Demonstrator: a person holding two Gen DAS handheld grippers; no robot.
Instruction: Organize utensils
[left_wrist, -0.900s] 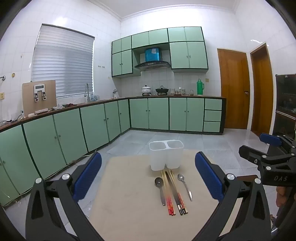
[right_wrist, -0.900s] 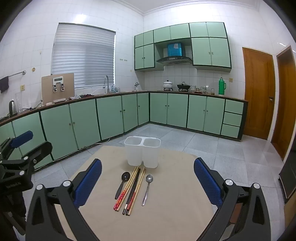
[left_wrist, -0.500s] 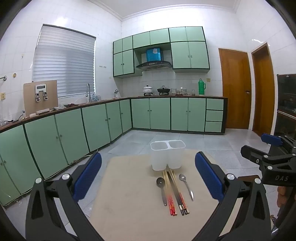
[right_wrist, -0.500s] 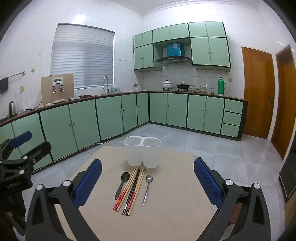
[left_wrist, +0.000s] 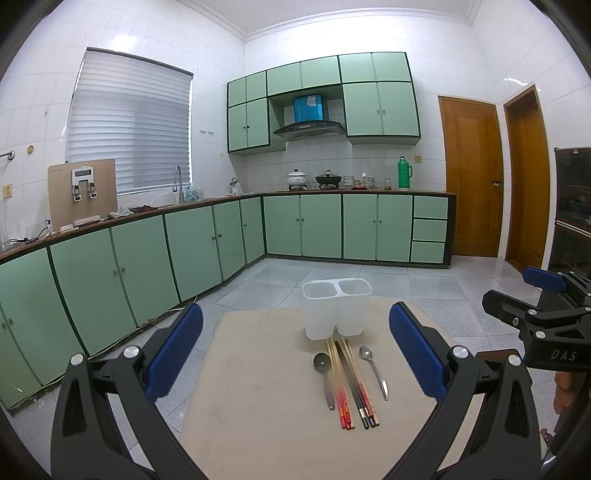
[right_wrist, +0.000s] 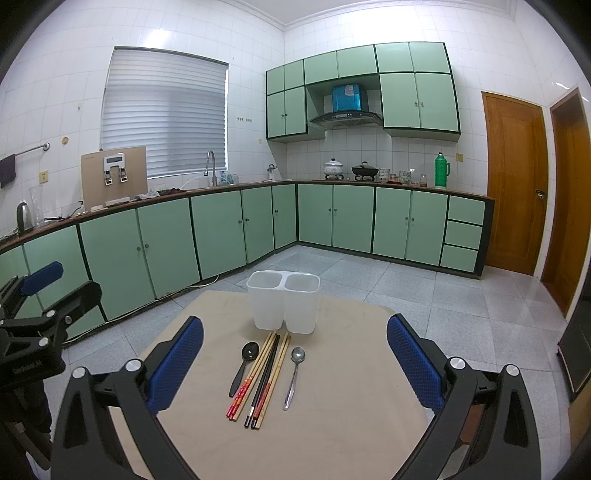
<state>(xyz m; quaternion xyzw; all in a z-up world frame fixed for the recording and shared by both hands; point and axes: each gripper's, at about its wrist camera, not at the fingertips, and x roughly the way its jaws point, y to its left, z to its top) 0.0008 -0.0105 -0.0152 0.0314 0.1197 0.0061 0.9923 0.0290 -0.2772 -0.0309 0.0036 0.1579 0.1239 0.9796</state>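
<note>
A white two-compartment utensil holder (left_wrist: 336, 308) (right_wrist: 283, 304) stands upright and empty at the far side of a beige table (left_wrist: 258, 406) (right_wrist: 351, 424). In front of it lie a dark spoon (left_wrist: 324, 374) (right_wrist: 242, 365), several chopsticks (left_wrist: 351, 384) (right_wrist: 264, 378) side by side, and a silver spoon (left_wrist: 373, 371) (right_wrist: 293, 374). My left gripper (left_wrist: 295, 352) hangs open above the near left of the table, nothing between its blue pads. My right gripper (right_wrist: 294, 363) is open too, short of the utensils. Each gripper shows at the edge of the other's view.
Green base cabinets (right_wrist: 221, 232) run along the left and back walls under a counter with a sink, pots and a green thermos (right_wrist: 440, 170). Grey tiled floor surrounds the table. Two wooden doors (right_wrist: 515, 184) stand at the right.
Both views have shifted only slightly; the left gripper's view drifted a little so the holder sits a touch further right. Nothing on the table moved and both grippers stayed open.
</note>
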